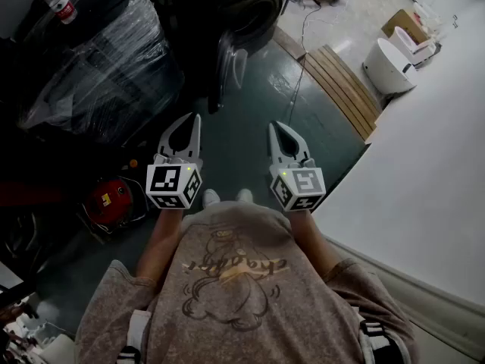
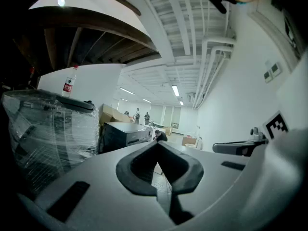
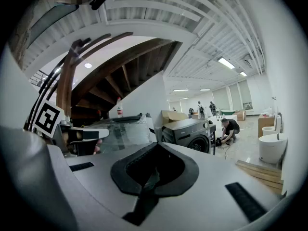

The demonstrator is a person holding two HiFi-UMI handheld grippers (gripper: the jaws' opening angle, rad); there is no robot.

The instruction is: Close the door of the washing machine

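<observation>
The dark washing machine [image 1: 242, 6] stands ahead of me at the top of the head view, its round door [image 1: 227, 65] swung open toward me. It also shows far off as the washing machine [image 2: 126, 134] in the left gripper view and the washing machine [image 3: 191, 134] in the right gripper view. My left gripper [image 1: 191, 120] and right gripper [image 1: 275, 127] are held side by side over the dark floor, well short of the door. Both are shut with nothing between the jaws, as seen at the left gripper [image 2: 156, 144] and the right gripper [image 3: 156, 145].
A plastic-wrapped appliance [image 1: 98, 59] with a bottle [image 1: 59, 2] on top stands left of the washer. A red object [image 1: 110, 197] lies at my left. Wooden planks [image 1: 341, 86], a white toilet [image 1: 390, 67] and a cable [image 1: 299, 67] are on the right. People [image 3: 230, 129] are far behind.
</observation>
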